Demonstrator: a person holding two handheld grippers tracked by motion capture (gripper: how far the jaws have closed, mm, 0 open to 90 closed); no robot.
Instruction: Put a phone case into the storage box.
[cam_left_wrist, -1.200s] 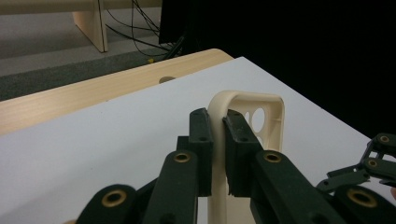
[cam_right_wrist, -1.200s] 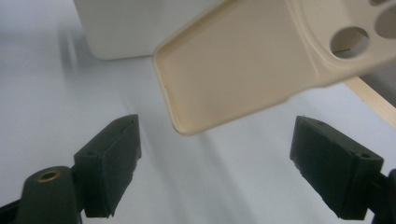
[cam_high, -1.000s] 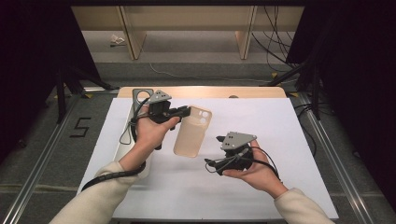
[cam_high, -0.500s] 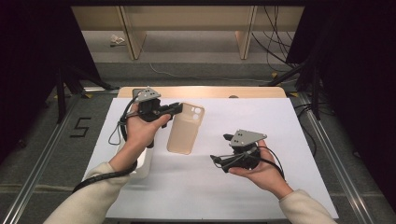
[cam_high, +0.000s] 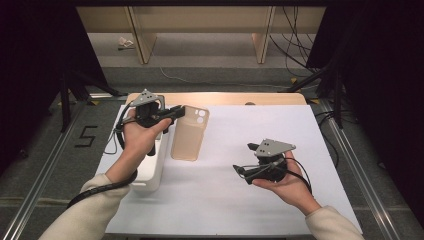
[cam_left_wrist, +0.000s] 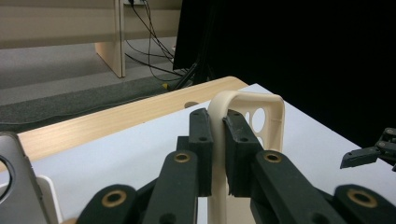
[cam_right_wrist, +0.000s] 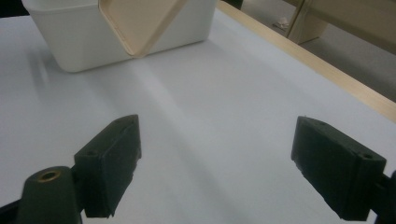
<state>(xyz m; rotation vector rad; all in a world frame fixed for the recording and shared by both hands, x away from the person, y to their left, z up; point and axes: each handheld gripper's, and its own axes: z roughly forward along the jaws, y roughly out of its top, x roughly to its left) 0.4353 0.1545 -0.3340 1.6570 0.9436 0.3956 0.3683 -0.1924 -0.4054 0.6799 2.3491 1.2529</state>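
A beige translucent phone case (cam_high: 189, 135) hangs above the white table mat, camera cutouts at its far end. My left gripper (cam_high: 176, 113) is shut on the case's side wall near that end; in the left gripper view the jaws (cam_left_wrist: 218, 140) pinch the case (cam_left_wrist: 261, 112) edge-on. My right gripper (cam_high: 241, 173) rests in the palm at the right, pointing left, open with nothing between its jaws (cam_right_wrist: 219, 168). In the right gripper view the case (cam_right_wrist: 135, 23) hangs in front of the white bin (cam_right_wrist: 70, 42).
A white rectangular bin (cam_high: 152, 172) stands at the mat's left edge under my left forearm. A grey object (cam_left_wrist: 9, 172) shows at the bin's rim (cam_left_wrist: 46, 196). The wooden table edge (cam_high: 235, 98) runs along the back. The other gripper's jaw (cam_left_wrist: 369, 151) is far right.
My left gripper has carried the phone case leftward, closer to the white bin. The right hand has drifted a little to the right, still open.
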